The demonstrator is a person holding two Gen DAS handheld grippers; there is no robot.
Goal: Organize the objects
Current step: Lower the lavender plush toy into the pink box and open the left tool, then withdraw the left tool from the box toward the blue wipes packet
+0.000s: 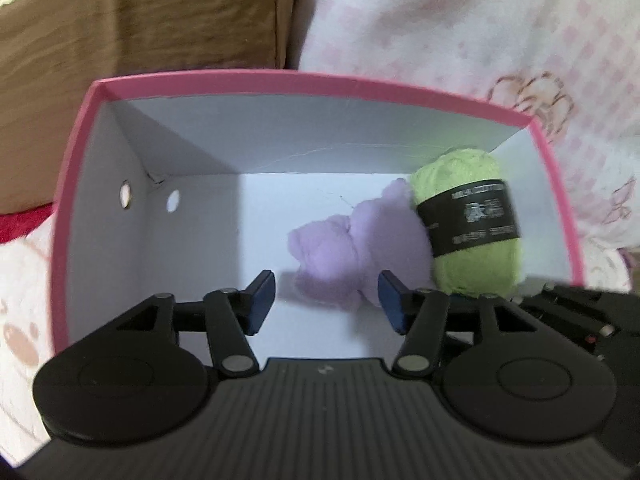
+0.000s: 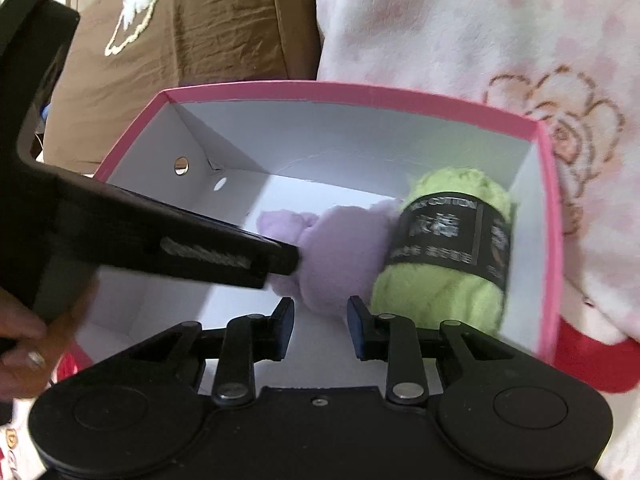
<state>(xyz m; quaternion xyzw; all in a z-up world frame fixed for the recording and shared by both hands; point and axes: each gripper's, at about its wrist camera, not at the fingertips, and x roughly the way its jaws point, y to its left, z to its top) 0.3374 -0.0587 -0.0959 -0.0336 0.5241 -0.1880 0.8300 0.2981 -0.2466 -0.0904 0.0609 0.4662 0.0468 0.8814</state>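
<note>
Left hand-held gripper (image 1: 326,302) released, empty above lilac yarn (image 1: 340,248); right hand-held gripper (image 2: 320,326) nearly clenched, empty. Risk: jaws snag loose fibres, dragging lilac yarn or green skein (image 2: 444,256) from pink box (image 2: 352,92).

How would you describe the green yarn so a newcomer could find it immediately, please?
Look inside the pink-rimmed box with white walls. The green yarn skein lies against its right wall, touching a lilac fabric bundle. Only the skein wears a black paper label.
</note>
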